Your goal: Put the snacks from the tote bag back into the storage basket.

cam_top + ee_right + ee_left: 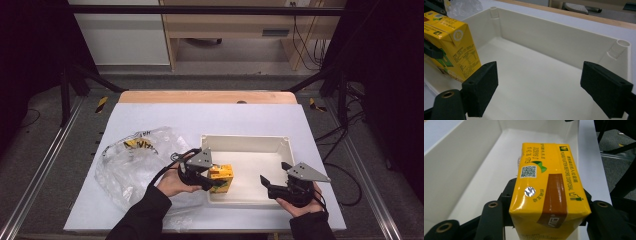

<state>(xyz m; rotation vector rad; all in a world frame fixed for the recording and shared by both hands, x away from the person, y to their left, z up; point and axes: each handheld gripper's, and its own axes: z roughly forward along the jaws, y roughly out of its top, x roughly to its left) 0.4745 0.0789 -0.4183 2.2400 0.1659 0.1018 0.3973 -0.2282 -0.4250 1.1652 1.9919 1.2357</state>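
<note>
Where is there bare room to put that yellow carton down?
Most of the white tray's floor is bare, between the yellow carton held at its left wall and the right tongs. Left of the tray is crowded by the plastic bag.

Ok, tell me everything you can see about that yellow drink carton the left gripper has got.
The yellow drink carton is a small rectangular box of glossy coated card, with a brown band, a green logo, a QR code, a round foil straw seal and the words "please flatten before disposal". It looks intact and unopened. The left gripper clamps it between its black jaws, holding it just inside the left end of the white tray, apparently off the floor. Nothing else touches it.
</note>
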